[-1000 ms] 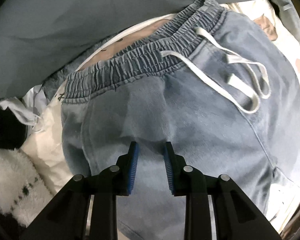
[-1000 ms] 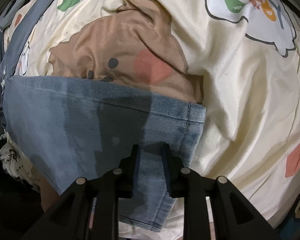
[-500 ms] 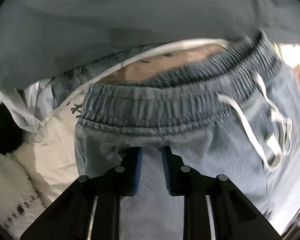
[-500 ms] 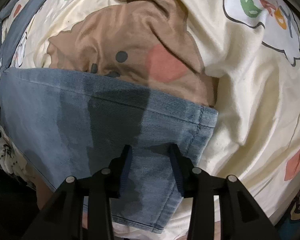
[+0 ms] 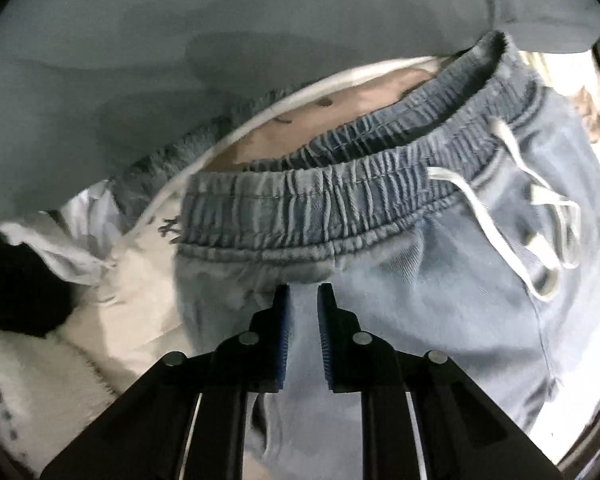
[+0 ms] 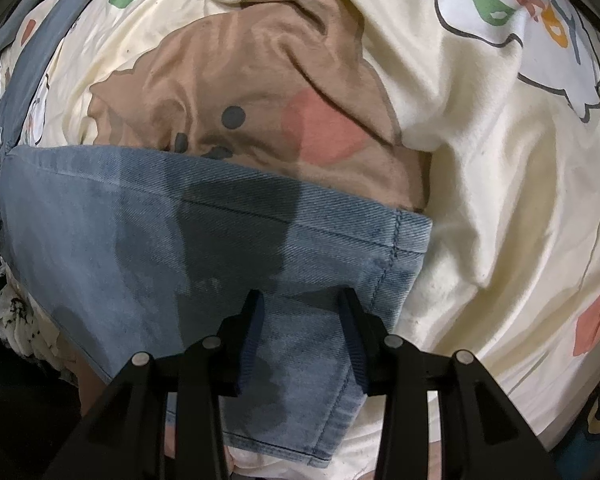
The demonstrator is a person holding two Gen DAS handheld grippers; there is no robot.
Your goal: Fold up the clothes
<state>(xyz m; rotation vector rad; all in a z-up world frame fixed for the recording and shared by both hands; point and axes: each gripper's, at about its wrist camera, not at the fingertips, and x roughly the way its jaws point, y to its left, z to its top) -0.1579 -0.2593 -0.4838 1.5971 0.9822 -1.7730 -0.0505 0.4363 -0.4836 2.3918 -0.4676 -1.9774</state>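
Observation:
Light-blue denim pants lie on a bed, their gathered elastic waistband (image 5: 340, 200) and white drawstring (image 5: 480, 208) showing in the left wrist view. My left gripper (image 5: 303, 290) points down and is shut on a pinch of denim just under the waistband, which puckers toward the pads. In the right wrist view the leg end of the pants (image 6: 220, 232) lies flat, its stitched hem (image 6: 404, 248) at the right. My right gripper (image 6: 301, 296) stands open over that hem corner, the fingers apart and the cloth lying loose beneath them.
A cream bedsheet (image 6: 480, 200) with a brown cartoon bear and a "Baby" bubble lies under the pants. A large grey garment (image 5: 220, 60) fills the area beyond the waistband. White cloth (image 5: 60, 240) and a fluffy white item (image 5: 28, 380) lie to the left.
My left gripper closed on the denim and travelled up to the waistband, bunching it. The right gripper's jaws spread apart and let go of the leg end.

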